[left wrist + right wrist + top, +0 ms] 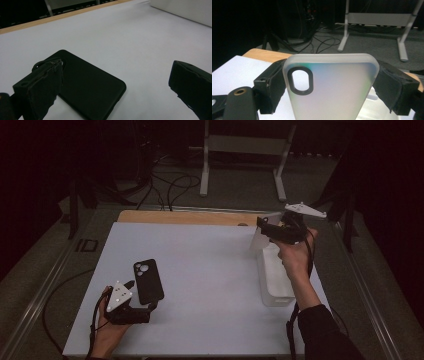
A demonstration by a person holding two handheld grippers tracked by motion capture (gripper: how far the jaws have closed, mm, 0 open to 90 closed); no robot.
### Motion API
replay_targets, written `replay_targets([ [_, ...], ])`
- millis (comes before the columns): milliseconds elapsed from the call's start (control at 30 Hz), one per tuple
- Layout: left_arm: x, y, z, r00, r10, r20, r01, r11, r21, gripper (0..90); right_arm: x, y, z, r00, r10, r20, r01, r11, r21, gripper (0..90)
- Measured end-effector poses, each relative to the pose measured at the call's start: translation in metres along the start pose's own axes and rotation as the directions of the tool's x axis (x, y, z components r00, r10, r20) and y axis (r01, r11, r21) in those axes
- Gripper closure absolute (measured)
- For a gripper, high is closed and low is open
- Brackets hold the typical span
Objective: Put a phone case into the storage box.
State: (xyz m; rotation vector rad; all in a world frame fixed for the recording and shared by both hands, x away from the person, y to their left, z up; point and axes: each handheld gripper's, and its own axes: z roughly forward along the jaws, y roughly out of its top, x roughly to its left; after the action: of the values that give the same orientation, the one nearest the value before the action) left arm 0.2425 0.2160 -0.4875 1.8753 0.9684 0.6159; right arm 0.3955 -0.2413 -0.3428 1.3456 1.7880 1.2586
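The right gripper (329, 87) has its jaws clamped on the two long edges of a frosted phone case (329, 87), camera cut-out at the upper left in the right gripper view. In the high view this gripper (263, 231) holds the case (260, 237) in the air above the far end of the white bin (274, 280), which stands near the table's right edge.

The left gripper (115, 82) has its jaws spread wide. They straddle the near end of a black phone case (90, 85) lying flat on the white table (140, 40), and appear to make no contact with it. In the high view this gripper (142, 295) rests low beside the black case (148, 281) at front left.

Risks:
- The grip on the frosted case acts on thin, flexible edges. Excess squeeze may bow the case and eject it; a light squeeze may let it pivot and slip.
- A release off the bin's opening would likely put the case on the rim or the table.
- The black case lies flat. Closing the left jaws may push it across the smooth surface rather than seize it.

Container: the white bin is open-topped. The part of the interior that can be seen appears empty; the right forearm hides the rest.
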Motion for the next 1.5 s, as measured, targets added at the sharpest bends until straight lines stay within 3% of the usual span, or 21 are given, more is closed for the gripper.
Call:
replay_targets([
  [267,-0.001,0.000,0.001,1.0000,0.002,0.002,-0.002,1.0000,0.003,0.3,-0.011,0.003,0.001,0.9994,0.018,0.028,-0.018,1.000,-0.005,16.9],
  [533,0.000,0.000,0.000,1.0000,0.000,0.002,0.000,1.0000,0.000,0.4,-0.028,0.008,0.005,0.9951,0.047,0.087,-0.046,0.999,-0.019,16.9],
  [933,0.000,0.000,-0.001,1.0000,-0.003,0.002,0.003,1.0000,-0.004,0.5,-0.048,0.003,0.020,0.9837,0.053,0.172,-0.058,0.998,0.028,16.8],
  [1500,0.001,0.000,-0.001,0.9999,-0.010,-0.001,0.010,0.9999,-0.011,0.5,-0.053,-0.008,0.051,0.9756,0.057,0.212,-0.077,0.993,0.085,16.8],
])
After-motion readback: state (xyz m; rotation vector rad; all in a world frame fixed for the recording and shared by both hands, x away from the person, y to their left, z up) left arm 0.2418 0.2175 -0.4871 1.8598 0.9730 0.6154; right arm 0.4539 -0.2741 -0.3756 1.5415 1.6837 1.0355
